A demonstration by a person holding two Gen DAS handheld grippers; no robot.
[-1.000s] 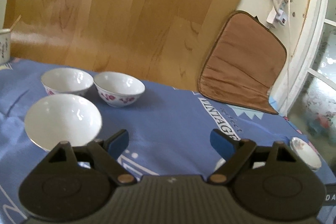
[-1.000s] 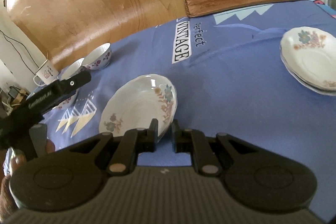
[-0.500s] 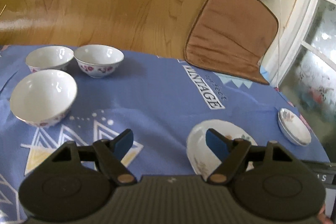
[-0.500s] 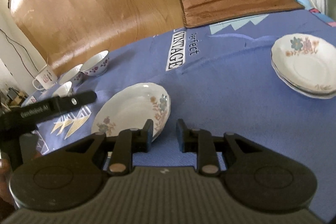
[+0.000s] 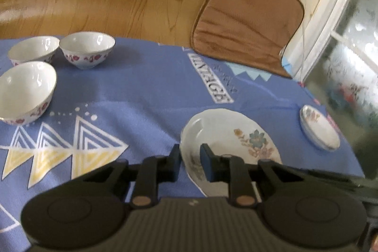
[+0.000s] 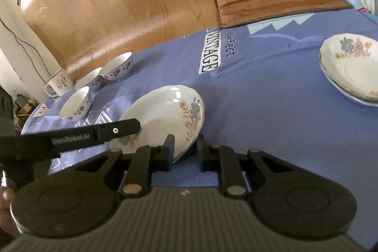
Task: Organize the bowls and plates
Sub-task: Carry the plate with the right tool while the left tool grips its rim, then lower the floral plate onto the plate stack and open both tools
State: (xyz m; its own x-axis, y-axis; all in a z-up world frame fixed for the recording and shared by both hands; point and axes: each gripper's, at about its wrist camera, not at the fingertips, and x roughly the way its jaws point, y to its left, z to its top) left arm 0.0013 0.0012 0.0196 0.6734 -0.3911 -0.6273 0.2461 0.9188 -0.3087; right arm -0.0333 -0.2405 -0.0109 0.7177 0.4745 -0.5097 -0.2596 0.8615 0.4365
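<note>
Both tongs pinch the same floral plate [image 6: 165, 115] at its near edge — the left tongs [image 5: 190, 157], whose jaws have just been closing, straddle its left rim; the right tongs [image 6: 184, 148] grip its right rim, tilting it off the blue-clothed surface [image 6: 271, 110]. 3 bowls [image 5: 87, 52] sit far left; stacked plates [image 6: 349, 70] lie well apart, right.
</note>
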